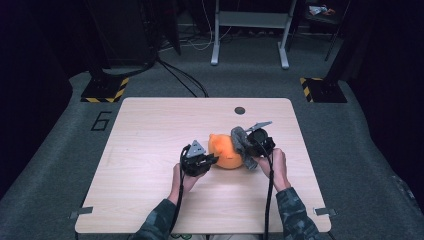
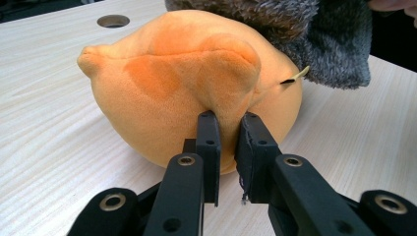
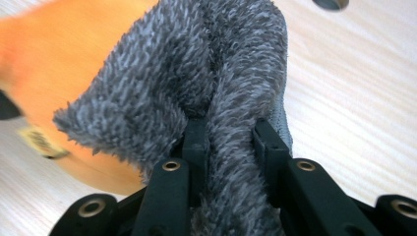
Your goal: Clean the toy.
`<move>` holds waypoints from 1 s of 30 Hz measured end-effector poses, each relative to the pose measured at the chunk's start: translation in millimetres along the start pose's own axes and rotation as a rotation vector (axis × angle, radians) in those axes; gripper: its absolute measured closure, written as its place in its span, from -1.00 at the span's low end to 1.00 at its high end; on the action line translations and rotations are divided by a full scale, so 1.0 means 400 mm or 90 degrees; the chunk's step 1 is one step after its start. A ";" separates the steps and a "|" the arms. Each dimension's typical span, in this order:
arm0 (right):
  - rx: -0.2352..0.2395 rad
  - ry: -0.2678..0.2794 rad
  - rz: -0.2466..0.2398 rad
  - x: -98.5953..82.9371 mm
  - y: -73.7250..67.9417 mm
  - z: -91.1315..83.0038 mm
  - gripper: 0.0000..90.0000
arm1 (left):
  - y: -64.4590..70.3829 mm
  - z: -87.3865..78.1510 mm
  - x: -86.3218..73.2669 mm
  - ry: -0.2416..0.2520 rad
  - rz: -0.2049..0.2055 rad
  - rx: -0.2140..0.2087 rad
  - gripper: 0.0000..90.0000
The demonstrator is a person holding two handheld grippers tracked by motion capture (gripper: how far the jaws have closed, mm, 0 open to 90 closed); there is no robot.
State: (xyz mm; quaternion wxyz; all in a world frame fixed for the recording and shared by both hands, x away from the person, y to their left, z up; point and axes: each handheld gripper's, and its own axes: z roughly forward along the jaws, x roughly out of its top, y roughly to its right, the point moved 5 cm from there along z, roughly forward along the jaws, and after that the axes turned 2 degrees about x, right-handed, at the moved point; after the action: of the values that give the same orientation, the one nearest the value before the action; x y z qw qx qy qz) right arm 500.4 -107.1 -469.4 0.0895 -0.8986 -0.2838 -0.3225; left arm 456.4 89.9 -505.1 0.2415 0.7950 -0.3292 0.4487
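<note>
You've got the orange plush toy (image 2: 187, 93) pinched by a fold in the left tongs (image 2: 228, 147), nearly closed on the fabric, while the right tongs (image 3: 228, 142) clamp the fuzzy grey cover (image 3: 196, 73) draped over the toy's far side. Hold the left steady as an anchor and draw the grey piece smoothly along the body, no jerking, so neither grip slips. It looks like a hat or sock, though that's hard to tell. The toy rests mid-worktop (image 1: 150, 130), squarely between both tongs
</note>
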 end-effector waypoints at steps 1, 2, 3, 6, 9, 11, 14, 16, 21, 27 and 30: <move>-0.003 -0.007 0.010 -0.006 0.004 0.003 0.60 | -0.001 0.001 -0.001 0.000 0.000 0.002 0.77; -0.001 -0.006 0.008 -0.010 0.011 0.009 0.60 | -0.001 0.001 0.000 0.003 -0.001 0.003 0.77; 0.002 -0.009 0.012 -0.015 0.015 0.012 0.59 | -0.001 0.000 0.000 -0.001 0.000 0.000 0.77; -0.002 -0.017 0.021 -0.027 0.030 0.023 0.60 | 0.002 0.003 0.000 0.005 -0.004 0.005 0.77; -0.004 -0.034 0.038 -0.042 0.048 0.037 0.59 | 0.000 0.001 -0.001 -0.001 -0.001 0.000 0.77; -0.003 -0.045 0.053 -0.055 0.054 0.051 0.60 | 0.001 0.002 0.000 0.004 -0.002 0.004 0.76; -0.009 -0.059 0.062 -0.070 0.066 0.067 0.59 | 0.001 0.003 0.000 0.005 -0.003 0.005 0.76; -0.008 -0.077 0.070 -0.087 0.073 0.088 0.59 | -0.001 0.001 0.000 0.003 0.000 0.003 0.76; -0.005 -0.085 0.087 -0.112 0.081 0.111 0.59 | -0.004 -0.001 -0.002 0.005 -0.006 0.010 0.76; -0.040 -0.050 0.080 -0.090 0.098 0.040 0.59 | -0.009 -0.003 -0.002 0.004 -0.003 0.011 0.75; -0.047 -0.001 0.068 -0.056 0.091 -0.020 0.59 | -0.009 -0.003 -0.002 0.005 -0.004 0.012 0.75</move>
State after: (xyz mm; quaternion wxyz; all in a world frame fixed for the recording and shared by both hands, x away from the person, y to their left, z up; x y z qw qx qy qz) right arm 502.6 -149.9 -476.4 0.0733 -0.9154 -0.2239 -0.3264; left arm 458.1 93.3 -505.5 0.2364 0.7966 -0.3217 0.4539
